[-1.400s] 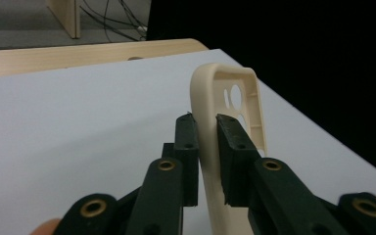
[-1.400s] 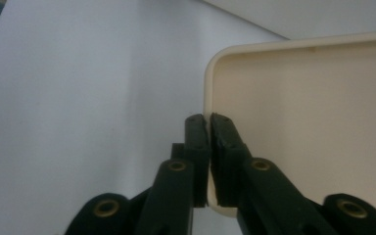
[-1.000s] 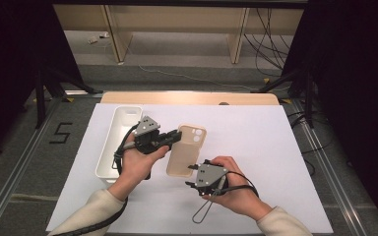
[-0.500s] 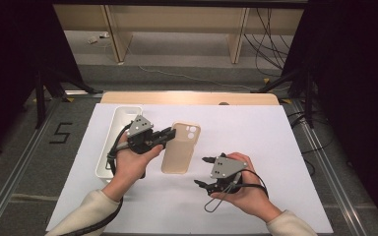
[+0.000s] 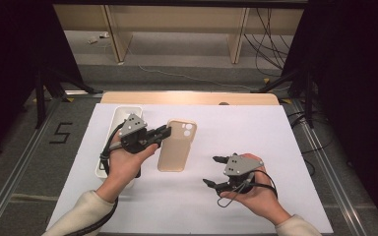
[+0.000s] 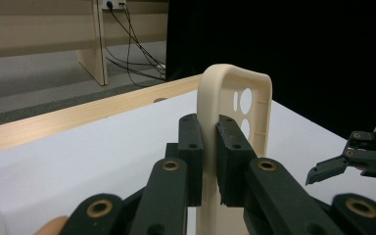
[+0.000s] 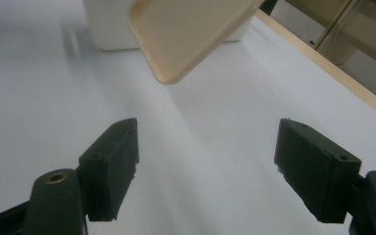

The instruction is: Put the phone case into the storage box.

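A beige phone case [image 5: 177, 145] with camera cut-outs hangs just above the white table sheet, held by its left long edge. My left gripper [image 5: 165, 132] is shut on that edge; in the left gripper view the case [image 6: 235, 103] stands upright between the pads of that gripper [image 6: 209, 142]. My right gripper [image 5: 214, 170] sits to the right of the case and nearer to the person, apart from it. Its jaws have just been opening and nothing is between them. In the right gripper view they [image 7: 208, 147] stand wide over bare sheet, with the case's near end [image 7: 186, 34] ahead.
A white oblong tray [image 5: 123, 110] lies left of the case, under the left hand, and also appears as the tray [image 7: 107, 24] behind the case. The white sheet [image 5: 275, 132] covers the table, with a wooden edge [image 5: 192, 98] at the far side. Dark stands flank the table.
The right gripper has drawn away to the right from the case's near end and its jaws have spread. The left gripper keeps hold of the case, which shifted slightly left.
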Tool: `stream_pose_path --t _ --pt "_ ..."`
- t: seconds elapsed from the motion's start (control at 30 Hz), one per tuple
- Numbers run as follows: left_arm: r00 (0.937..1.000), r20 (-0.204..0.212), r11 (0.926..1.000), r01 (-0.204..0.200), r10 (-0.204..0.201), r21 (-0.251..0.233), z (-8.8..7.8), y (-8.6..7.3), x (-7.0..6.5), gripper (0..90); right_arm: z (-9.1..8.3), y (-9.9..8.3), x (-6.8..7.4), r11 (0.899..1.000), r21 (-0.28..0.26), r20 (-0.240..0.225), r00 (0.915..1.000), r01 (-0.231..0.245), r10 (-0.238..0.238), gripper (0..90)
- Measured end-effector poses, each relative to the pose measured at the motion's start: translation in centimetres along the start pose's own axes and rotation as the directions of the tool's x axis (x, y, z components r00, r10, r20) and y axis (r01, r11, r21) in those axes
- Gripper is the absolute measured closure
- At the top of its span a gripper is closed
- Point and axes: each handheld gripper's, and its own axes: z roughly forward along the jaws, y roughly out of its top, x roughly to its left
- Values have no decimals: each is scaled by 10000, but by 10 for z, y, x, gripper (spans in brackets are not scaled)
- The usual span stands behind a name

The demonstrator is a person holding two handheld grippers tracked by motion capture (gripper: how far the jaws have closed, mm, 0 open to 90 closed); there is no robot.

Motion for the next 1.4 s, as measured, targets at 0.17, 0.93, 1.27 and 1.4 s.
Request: stream_pose_path --t 0.17,0.93,1.27,1.4 --pt "10000 -58 10000 -22 22 -53 -5 1 2 821 -8 -4 -4 9997 -122 135 9997 -217 219 255" --pt "9995 -317 9998 -74 69 -181 -21 1 12 821 -30 -21 -12 9967 -287 691 9945 -763 781 247" --pt "9986 -473 9992 -249 233 -321 -24 4 16 820 -36 -25 -14 9959 -266 851 9925 -859 879 246" --pt "9983 -533 9990 -254 234 -372 -27 5 18 820 -37 -26 -15 9959 -311 906 9920 -849 874 244"
